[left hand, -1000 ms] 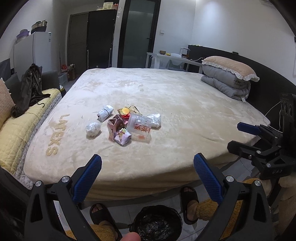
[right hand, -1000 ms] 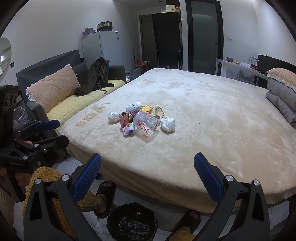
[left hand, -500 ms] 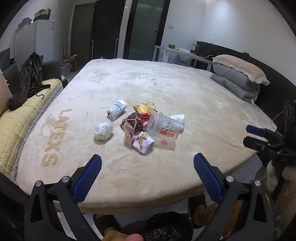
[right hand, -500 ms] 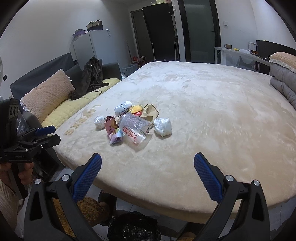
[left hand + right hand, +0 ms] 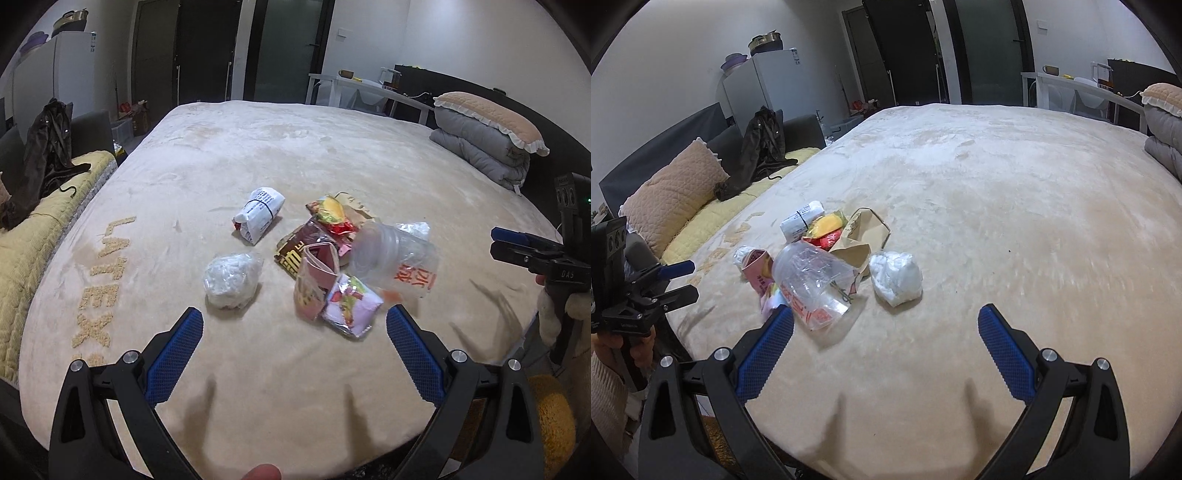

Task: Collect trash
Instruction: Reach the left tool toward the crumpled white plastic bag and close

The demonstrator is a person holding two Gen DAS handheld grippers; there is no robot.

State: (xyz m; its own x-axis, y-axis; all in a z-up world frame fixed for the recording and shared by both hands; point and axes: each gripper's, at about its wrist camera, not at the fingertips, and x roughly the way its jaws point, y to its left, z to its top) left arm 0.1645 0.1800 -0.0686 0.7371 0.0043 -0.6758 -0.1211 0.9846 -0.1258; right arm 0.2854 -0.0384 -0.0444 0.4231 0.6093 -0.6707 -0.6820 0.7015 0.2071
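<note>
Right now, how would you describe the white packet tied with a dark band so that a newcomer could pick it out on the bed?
Start at the big beige bed and find the small heap of trash near its front edge. The white packet lies at the heap's far left, apart from the rest, beyond the crumpled white plastic ball. Alone among its neighbours, it is a printed white roll cinched by a thin dark band.

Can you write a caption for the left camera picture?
Open left gripper hovers over trash pile on the bed.
</note>
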